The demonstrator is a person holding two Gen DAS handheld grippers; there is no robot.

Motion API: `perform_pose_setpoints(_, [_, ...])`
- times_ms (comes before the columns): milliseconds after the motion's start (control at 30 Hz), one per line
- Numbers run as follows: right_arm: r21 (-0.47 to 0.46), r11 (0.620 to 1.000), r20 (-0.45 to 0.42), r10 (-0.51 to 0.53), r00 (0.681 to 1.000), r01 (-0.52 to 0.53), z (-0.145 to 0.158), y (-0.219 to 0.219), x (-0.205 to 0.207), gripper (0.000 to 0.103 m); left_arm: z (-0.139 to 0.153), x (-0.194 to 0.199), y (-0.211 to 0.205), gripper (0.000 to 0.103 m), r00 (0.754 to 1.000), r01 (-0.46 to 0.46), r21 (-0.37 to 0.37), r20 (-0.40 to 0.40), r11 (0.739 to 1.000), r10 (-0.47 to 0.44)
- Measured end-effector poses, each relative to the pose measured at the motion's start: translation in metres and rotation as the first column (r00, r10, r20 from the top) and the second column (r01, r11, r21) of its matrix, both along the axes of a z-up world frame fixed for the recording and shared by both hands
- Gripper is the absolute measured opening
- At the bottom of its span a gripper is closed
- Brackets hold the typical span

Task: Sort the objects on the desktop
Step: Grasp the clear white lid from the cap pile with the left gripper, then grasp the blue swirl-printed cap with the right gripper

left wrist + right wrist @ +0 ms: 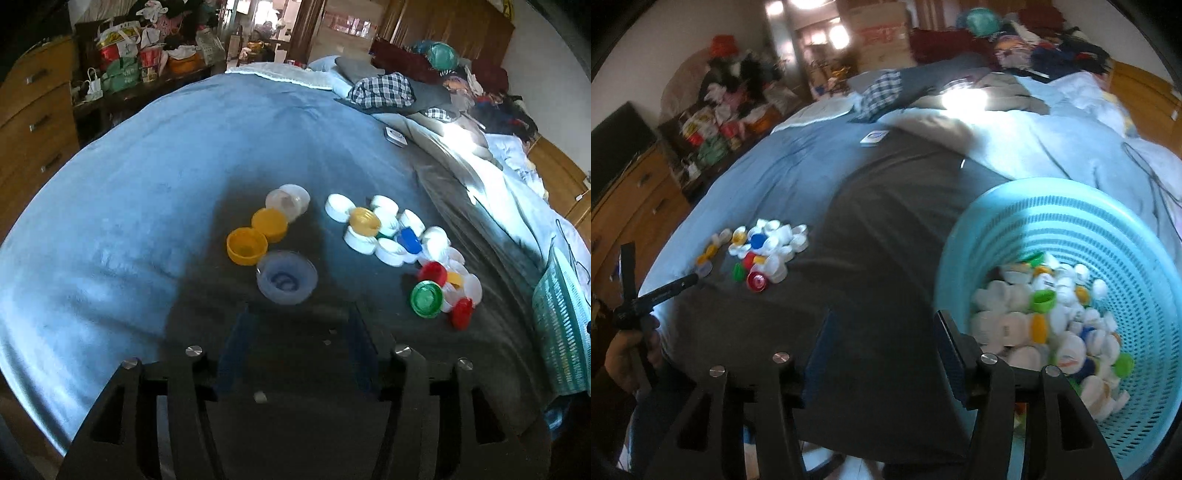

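Observation:
Bottle caps lie on a dark cloth over a blue bed. In the left wrist view a small group sits ahead: a bluish clear lid, two yellow caps, a clear cap. To the right is a pile of mostly white caps with a blue cap, a green cap and red caps. My left gripper is open and empty just short of the bluish lid. My right gripper is open and empty beside a teal basket full of caps. The cap pile lies far left.
Folded clothes and a checked shirt lie at the bed's far side. A small white card lies on the bed. Wooden drawers stand at the left. The other hand-held gripper shows at the left edge of the right wrist view.

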State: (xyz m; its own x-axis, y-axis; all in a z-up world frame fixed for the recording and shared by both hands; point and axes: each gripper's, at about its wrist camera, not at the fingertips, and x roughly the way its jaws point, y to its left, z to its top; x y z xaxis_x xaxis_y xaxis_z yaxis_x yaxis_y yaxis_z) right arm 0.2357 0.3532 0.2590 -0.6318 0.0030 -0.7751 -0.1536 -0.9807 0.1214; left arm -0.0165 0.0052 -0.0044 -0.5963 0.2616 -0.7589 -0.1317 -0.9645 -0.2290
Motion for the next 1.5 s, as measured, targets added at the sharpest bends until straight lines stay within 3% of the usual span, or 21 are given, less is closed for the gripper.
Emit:
perform_pose_setpoints(133, [0.011, 1.000, 0.025, 0.020, 0.999, -0.020, -0.005, -0.013, -0.011, 0.060, -0.005, -0.020, -0.004, 0.050, 1.000, -0.001, 0.018, 0.015, 1.000, 0.000])
perform_pose_setpoints(233, [0.017, 0.999, 0.039, 0.035, 0.999, -0.035, -0.007, -0.022, -0.019, 0.060, -0.009, -0.031, 0.000, 0.050, 1.000, 0.009, -0.009, 0.006, 1.000, -0.009])
perform_pose_setpoints(300, [0.027, 0.999, 0.042, 0.046, 0.998, -0.047, -0.007, -0.028, -0.022, 0.060, -0.011, -0.033, 0.005, 0.047, 1.000, 0.016, -0.035, 0.003, 0.999, -0.016])
perform_pose_setpoints(333, [0.033, 0.998, 0.042, 0.049, 0.998, -0.051, -0.007, -0.030, -0.024, 0.060, -0.011, -0.033, 0.007, 0.035, 1.000, 0.015, -0.054, -0.001, 0.998, -0.015])
perform_pose_setpoints(500, [0.024, 0.999, 0.046, 0.045, 0.998, -0.046, -0.012, -0.035, -0.029, 0.060, -0.009, -0.027, 0.011, 0.034, 0.998, 0.054, -0.082, -0.002, 0.995, -0.055])
perform_pose_setpoints(567, [0.022, 0.998, 0.049, 0.052, 0.997, -0.053, -0.013, -0.037, -0.031, 0.060, 0.007, -0.025, 0.012, 0.034, 0.997, 0.082, -0.033, 0.014, 0.996, -0.081])
perform_pose_setpoints(633, [0.018, 0.998, 0.047, 0.061, 0.997, -0.062, -0.013, -0.040, -0.033, 0.060, 0.040, -0.013, 0.019, 0.034, 0.989, 0.133, -0.016, -0.067, 0.991, -0.134])
perform_pose_setpoints(667, [0.018, 0.998, 0.046, 0.066, 0.997, -0.067, -0.014, -0.042, -0.033, 0.060, 0.050, -0.005, 0.030, 0.034, 0.975, 0.187, -0.075, -0.105, 0.979, -0.195])
perform_pose_setpoints(700, [0.016, 0.997, 0.046, 0.071, 0.996, -0.072, -0.014, -0.043, -0.034, 0.060, 0.034, -0.012, 0.041, 0.034, 0.975, 0.209, -0.205, -0.025, 0.956, -0.219])
perform_pose_setpoints(733, [0.010, 0.997, 0.050, 0.077, 0.996, -0.078, -0.016, -0.045, -0.036, 0.060, 0.016, -0.019, 0.041, 0.034, 0.978, 0.209, -0.268, 0.061, 0.940, -0.200])
perform_pose_setpoints(767, [0.005, 0.997, 0.051, 0.080, 0.995, -0.081, -0.017, -0.047, -0.037, 0.060, 0.008, -0.021, 0.033, 0.034, 0.978, 0.208, -0.271, 0.090, 0.940, -0.191])
perform_pose_setpoints(900, [-0.010, 0.994, 0.040, 0.110, 0.993, -0.110, -0.017, -0.059, -0.040, 0.059, 0.015, -0.012, 0.020, 0.034, 0.979, 0.203, -0.281, 0.058, 0.938, -0.195])
perform_pose_setpoints(1100, [-0.019, 0.980, 0.027, 0.198, 0.980, -0.197, -0.016, -0.089, -0.051, 0.059, 0.026, -0.004, -0.029, 0.034, 0.999, 0.047, -0.145, -0.001, 0.988, -0.048])
perform_pose_setpoints(1367, [-0.026, 0.911, 0.010, 0.413, 0.911, -0.412, -0.031, -0.182, -0.107, 0.057, 0.031, 0.001, -0.062, 0.034, 0.998, -0.060, -0.066, -0.021, 0.996, 0.059])
perform_pose_setpoints(1500, [-0.044, 0.883, 0.010, 0.468, 0.884, -0.467, -0.049, -0.227, -0.147, 0.057, 0.039, 0.003, -0.069, 0.034, 0.997, -0.074, -0.053, -0.041, 0.996, 0.072])
